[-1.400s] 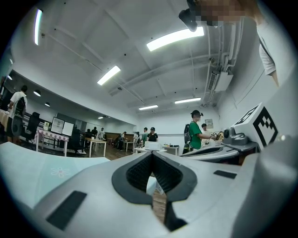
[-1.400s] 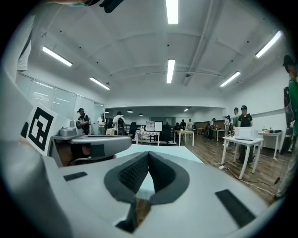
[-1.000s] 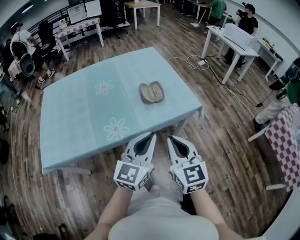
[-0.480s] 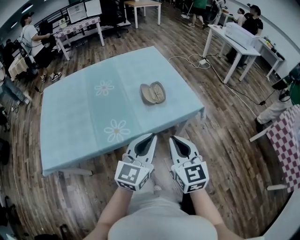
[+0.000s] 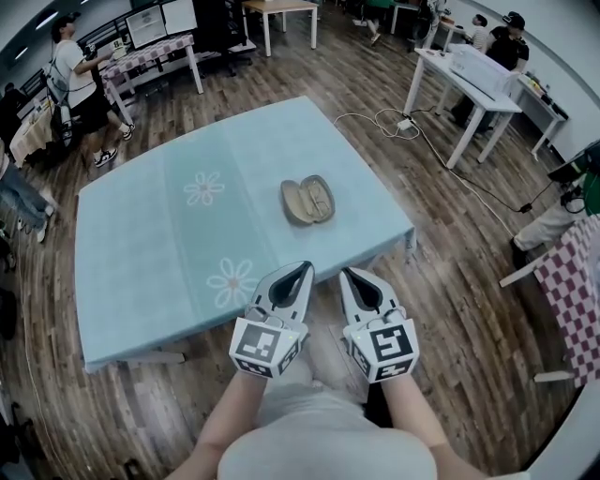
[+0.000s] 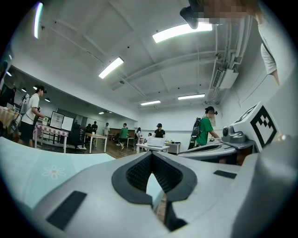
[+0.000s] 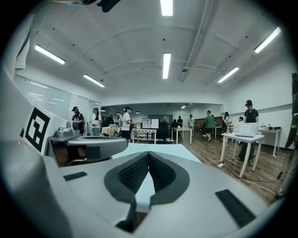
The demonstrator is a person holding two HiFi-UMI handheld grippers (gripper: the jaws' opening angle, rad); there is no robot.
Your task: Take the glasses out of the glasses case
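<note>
Nearest: left gripper (image 5: 306, 266) and right gripper (image 5: 343, 273), side by side and close together, held level in front of the person's body. In each gripper view the jaws are closed tip to tip with nothing between them (left gripper (image 6: 151, 154), right gripper (image 7: 149, 153)). Each carries one marker cube: left cube (image 5: 265, 348), right cube (image 5: 382, 350). The only markings to be read are their black-and-white square patterns, not letters.

Both sets of tips sit at the near edge of the table (image 5: 131, 253), which is covered in a pale blue cloth. This edge runs slantwise, lower at the left and higher at the right, ending at the right corner (image 5: 409, 225). Wooden floor (image 5: 450, 309) lies open to the right of that corner and under the grippers.

Prints on the cloth: two flowers, a near one (image 5: 232, 280) and a far one (image 5: 203, 188).

One glasses case (image 5: 307, 201) lies open and flat on the table's right part, well apart from the grippers, with bare cloth between. The contents are too small to make out.

Farther out: a cable (image 5: 389, 122) on the floor, a white table (image 5: 469, 80) at the right, and two monitors (image 5: 161, 21) at the far left.
</note>
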